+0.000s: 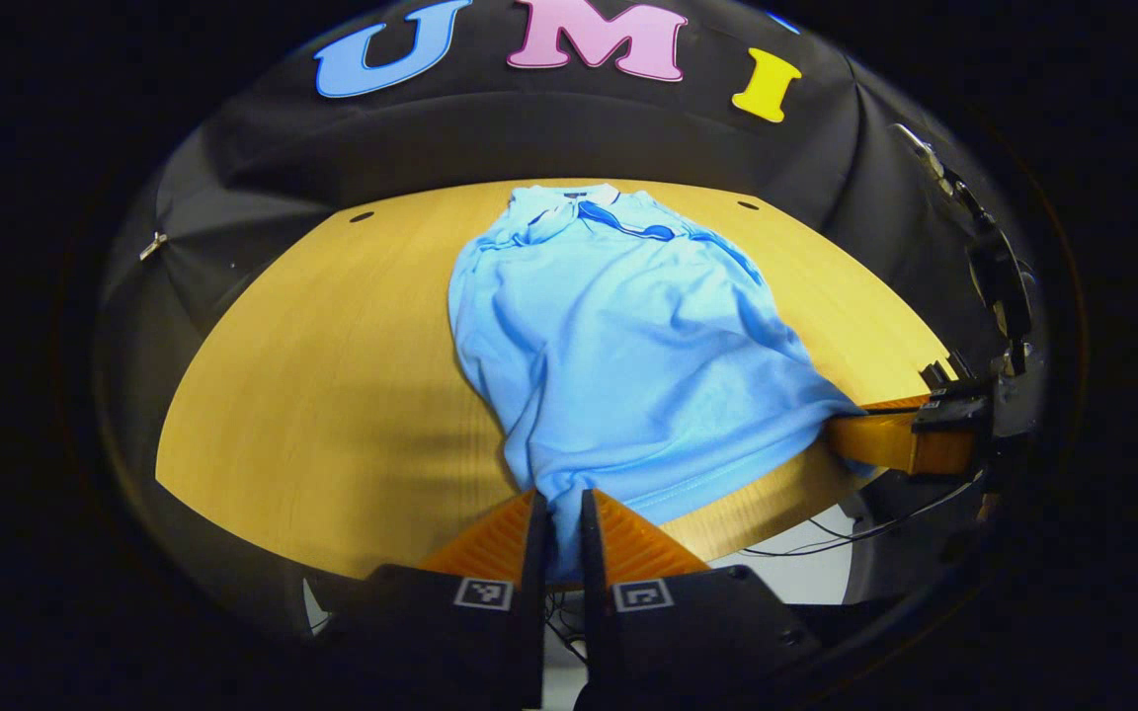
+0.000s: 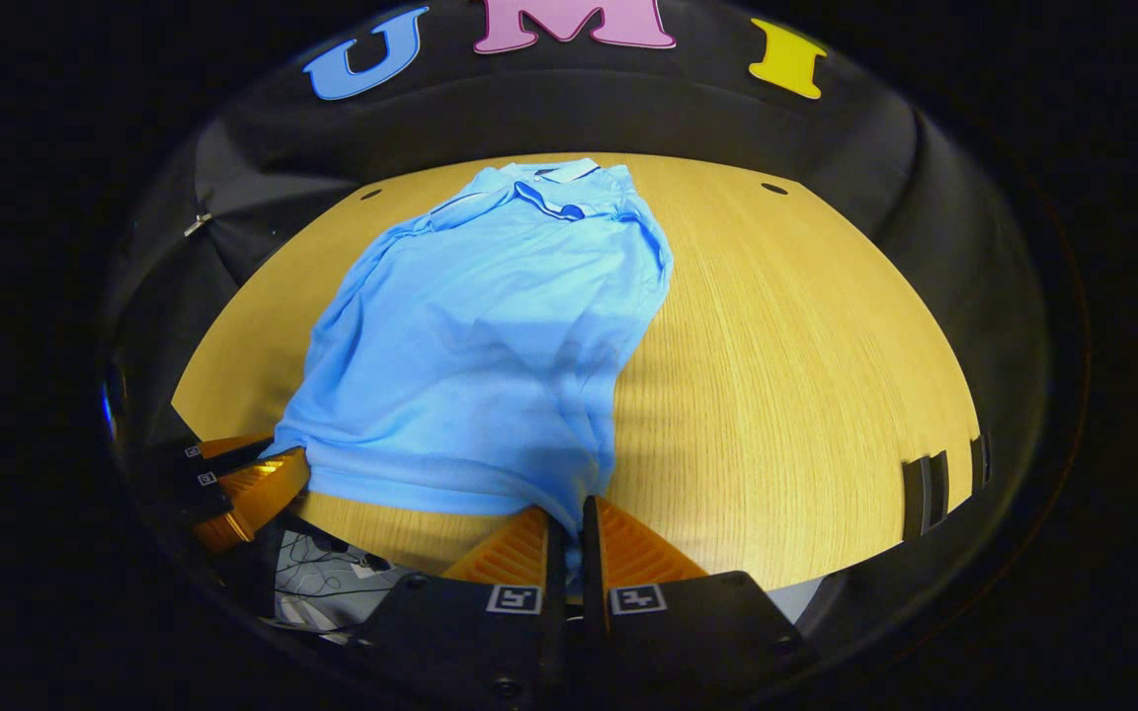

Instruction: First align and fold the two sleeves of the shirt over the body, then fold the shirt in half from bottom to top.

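Observation:
A light blue polo shirt lies on the wooden table, collar at the far side and sleeves folded over the body. My left gripper is shut on the shirt's near hem corner, cloth pinched between its fingers. In the right gripper view the same shirt spreads ahead, and my right gripper is shut on the other hem corner. The right gripper also appears at the right of the left gripper view, the left gripper at the left of the right gripper view. The hem is lifted off the table between them.
The table's near edge runs just under both grippers. Cables lie on the floor below the edge. Bare wood stretches right of the shirt, and more bare wood left of it. Small dark holes mark the table's far side.

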Available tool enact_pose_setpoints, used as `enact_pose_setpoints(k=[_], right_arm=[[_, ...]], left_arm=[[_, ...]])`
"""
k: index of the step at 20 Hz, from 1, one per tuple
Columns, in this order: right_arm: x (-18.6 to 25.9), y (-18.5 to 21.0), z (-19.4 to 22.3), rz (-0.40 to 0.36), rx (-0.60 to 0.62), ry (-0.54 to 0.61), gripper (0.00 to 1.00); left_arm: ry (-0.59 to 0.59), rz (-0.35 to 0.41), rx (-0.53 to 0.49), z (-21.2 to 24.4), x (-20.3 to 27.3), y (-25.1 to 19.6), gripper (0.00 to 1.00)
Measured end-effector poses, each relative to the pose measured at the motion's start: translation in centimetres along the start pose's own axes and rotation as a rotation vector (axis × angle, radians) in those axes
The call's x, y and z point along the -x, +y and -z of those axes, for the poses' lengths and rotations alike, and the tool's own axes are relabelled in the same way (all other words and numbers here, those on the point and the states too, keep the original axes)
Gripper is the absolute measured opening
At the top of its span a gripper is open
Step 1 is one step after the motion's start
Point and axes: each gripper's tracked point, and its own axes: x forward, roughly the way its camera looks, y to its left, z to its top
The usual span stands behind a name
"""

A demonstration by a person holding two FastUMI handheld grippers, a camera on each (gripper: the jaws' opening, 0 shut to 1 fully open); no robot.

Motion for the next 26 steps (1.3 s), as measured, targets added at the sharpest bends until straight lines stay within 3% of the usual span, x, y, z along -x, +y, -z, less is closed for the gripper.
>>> enact_pose_setpoints(k=[3,10,11,12,14,18,22,23,24,26], right_arm=[[0.1,0.5,0.3,-0.046,0.017,0.030,0.05],[0.6,0.5,0.0,-0.061,-0.019,0.080,0.05],[0.8,0.7,-0.6,-0.070,-0.020,0.076,0.05],[1.0,1.3,-1.4,-0.099,-0.011,0.072,0.05],[1.4,1.3,-2.8,-0.115,0.016,0.058,0.05],[2.1,1.4,-8.3,-0.134,0.029,-0.013,0.05],[2.9,1.2,-17.3,-0.174,0.010,-0.122,0.05],[2.8,0.9,-20.1,-0.177,0.020,-0.152,0.05],[2.5,0.6,-22.4,-0.174,0.021,-0.175,0.05],[1.8,0.3,-26.1,-0.182,0.007,-0.206,0.05]], left_arm=[[0.012,0.018,0.048,-0.3,-0.1,-0.2,0.07],[0.060,0.004,0.080,-0.6,0.2,-0.2,0.06],[0.069,-0.004,0.097,-0.8,0.5,0.0,0.02],[0.068,-0.005,0.114,-1.7,0.9,0.2,0.06],[0.050,-0.006,0.117,-3.2,1.5,0.5,0.06],[-0.001,0.004,0.088,-8.2,2.5,0.6,0.06],[-0.121,0.015,0.041,-17.6,3.7,0.6,0.06],[-0.153,0.021,0.019,-20.7,3.5,0.7,0.11],[-0.167,0.029,0.029,-22.5,3.3,0.6,0.06],[-0.198,0.035,0.053,-26.3,2.1,1.1,0.06]])
